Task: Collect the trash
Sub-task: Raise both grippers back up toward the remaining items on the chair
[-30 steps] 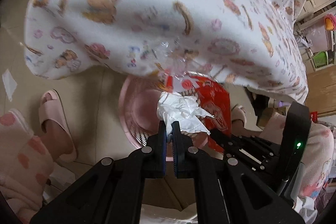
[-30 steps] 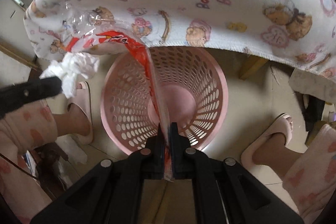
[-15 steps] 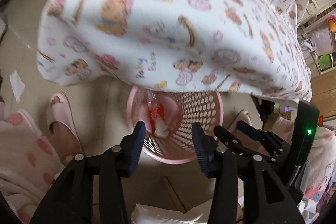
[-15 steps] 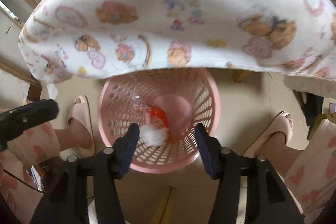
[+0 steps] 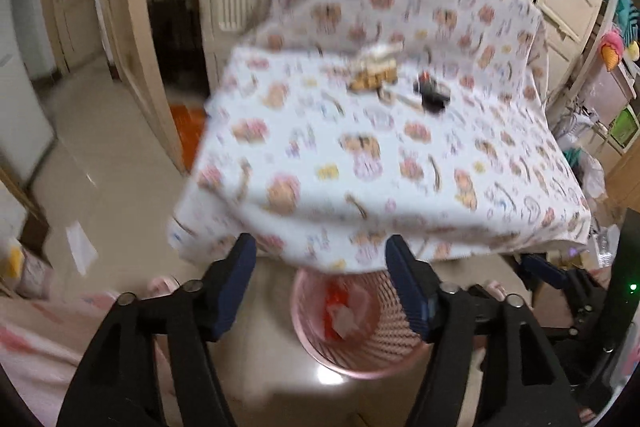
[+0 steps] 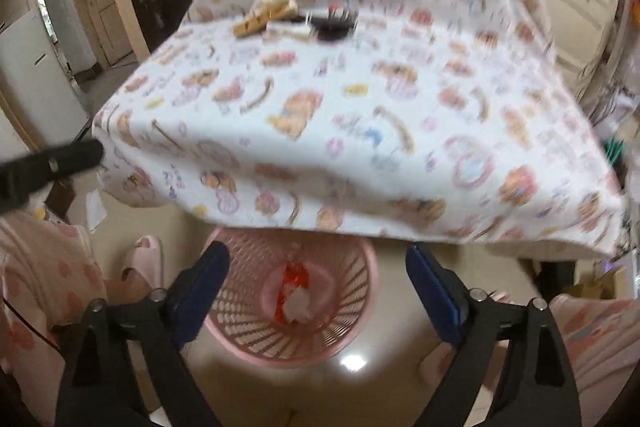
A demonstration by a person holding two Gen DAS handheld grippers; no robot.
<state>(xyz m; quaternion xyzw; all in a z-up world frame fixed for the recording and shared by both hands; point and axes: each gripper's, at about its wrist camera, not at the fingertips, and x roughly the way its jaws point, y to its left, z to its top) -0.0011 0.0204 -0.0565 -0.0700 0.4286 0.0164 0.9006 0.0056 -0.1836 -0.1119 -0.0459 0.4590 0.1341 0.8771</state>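
The left gripper point(image 5: 320, 283) stands released, its two black arms ending in dark blue pads point(image 5: 236, 287) spread wide with nothing between them; its jaws have just been opening. The right gripper point(image 6: 318, 291) is likewise released and empty, blue pads point(image 6: 202, 293) set far apart, and its jaws too have just been opening. Both frames are motion-blurred. Below and beyond each gripper, framed in the gap between the pads, stands a round pink plastic basket point(image 6: 356, 287) with perforated lattice walls, upright on a glossy beige tiled floor point(image 5: 100, 147). The trash lies at the basket's bottom, well apart from both grippers: a red foil wrapper point(image 6: 294, 277), elongated and crumpled, and a wad of white tissue point(image 6: 300, 303), soft and shapeless, touching the wrapper's near end. In the right wrist view the wrapper's long axis runs from the near side of the basket toward the far side, roughly along the gripper's line; the blur hides which end is which. In the left wrist view the same wrapper point(image 5: 334, 297) and tissue point(image 5: 346, 319) show as smeared patches. Above the basket's far rim hangs the edge of a table draped in a white fleecy cloth point(image 6: 340, 107) printed with cartoon bears. On the cloth's far part lie a yellowish packet point(image 6: 266, 13) and a flat black object point(image 6: 334, 25), too blurred to identify. A pink slipper point(image 6: 144, 259) stands left of the basket, and pink patterned sleeves point(image 6: 44, 267) fill the lower corners.
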